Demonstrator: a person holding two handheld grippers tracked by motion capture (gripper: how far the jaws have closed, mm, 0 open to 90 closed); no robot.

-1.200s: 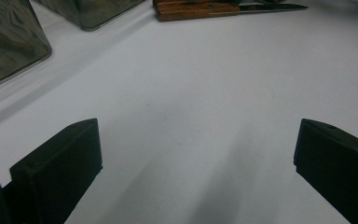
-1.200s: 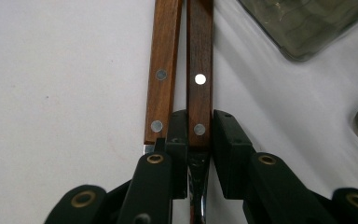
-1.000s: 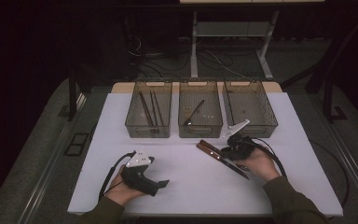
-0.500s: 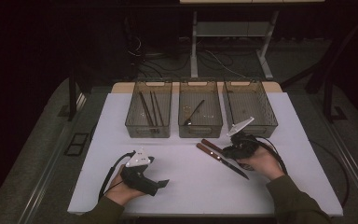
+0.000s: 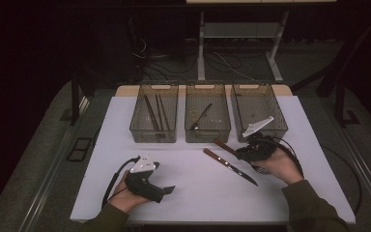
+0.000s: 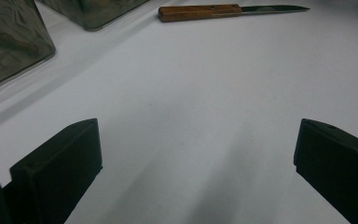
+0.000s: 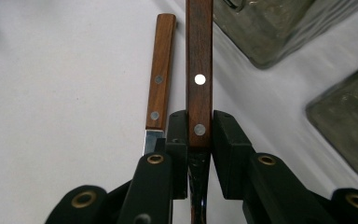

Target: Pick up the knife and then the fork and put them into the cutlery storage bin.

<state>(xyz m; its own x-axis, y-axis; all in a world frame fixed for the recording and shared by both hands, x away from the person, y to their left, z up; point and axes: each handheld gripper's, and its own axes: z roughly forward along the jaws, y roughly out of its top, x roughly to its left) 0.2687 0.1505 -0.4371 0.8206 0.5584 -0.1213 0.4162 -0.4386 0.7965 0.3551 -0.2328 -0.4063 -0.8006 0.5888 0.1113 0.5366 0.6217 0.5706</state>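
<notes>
Two wooden-handled knives are in play: one knife [image 5: 230,166] lies flat on the white counter [image 5: 188,193], while the right hand-held gripper [image 7: 199,140] is clenched on the handle of the second knife [image 7: 199,70], lifted just above the first, probably so it can go into one of the bins. Three clear bins [image 5: 208,121] stand in a row at the counter's far edge, apparently for sorting; the left bin holds dark utensils, perhaps three. The left hand-held gripper [image 6: 196,154] rests released, jaws wide, grasping nothing.
</notes>
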